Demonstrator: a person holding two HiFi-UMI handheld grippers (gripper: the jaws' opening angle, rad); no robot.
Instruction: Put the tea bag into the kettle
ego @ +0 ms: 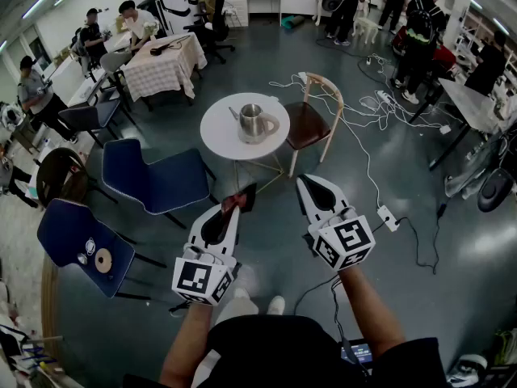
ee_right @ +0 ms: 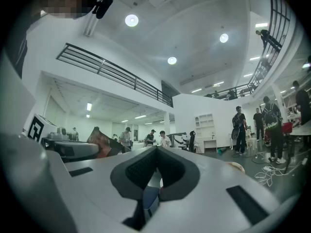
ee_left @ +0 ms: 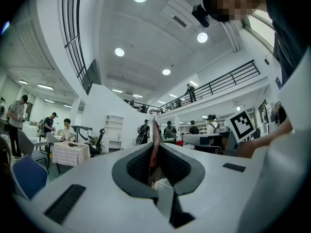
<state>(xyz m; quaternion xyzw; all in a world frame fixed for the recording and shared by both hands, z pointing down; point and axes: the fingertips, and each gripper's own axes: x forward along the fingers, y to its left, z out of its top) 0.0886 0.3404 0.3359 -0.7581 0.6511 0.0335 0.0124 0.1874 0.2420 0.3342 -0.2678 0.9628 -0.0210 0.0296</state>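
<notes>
A metal kettle [ego: 254, 123] with a handle stands open-topped on a small round white table [ego: 216, 137] ahead of me. My left gripper [ego: 236, 204] is shut on a red and dark tea bag packet [ego: 241, 198], well short of the table and above the floor. In the left gripper view the tea bag [ee_left: 156, 132] stands edge-on, pinched between the pads of the left gripper [ee_left: 156, 148]. My right gripper [ego: 304, 182] is beside it, jaws together with nothing in them. The right gripper view shows the right gripper [ee_right: 156, 148] shut, with the tea bag [ee_right: 99, 142] off to its left.
A wooden chair [ego: 313, 122] stands behind the table. Two blue chairs [ego: 153, 176] [ego: 81, 241] are to the left. White cables and a power strip [ego: 388, 217] lie on the floor at the right. People sit and stand at tables [ego: 166, 67] farther back.
</notes>
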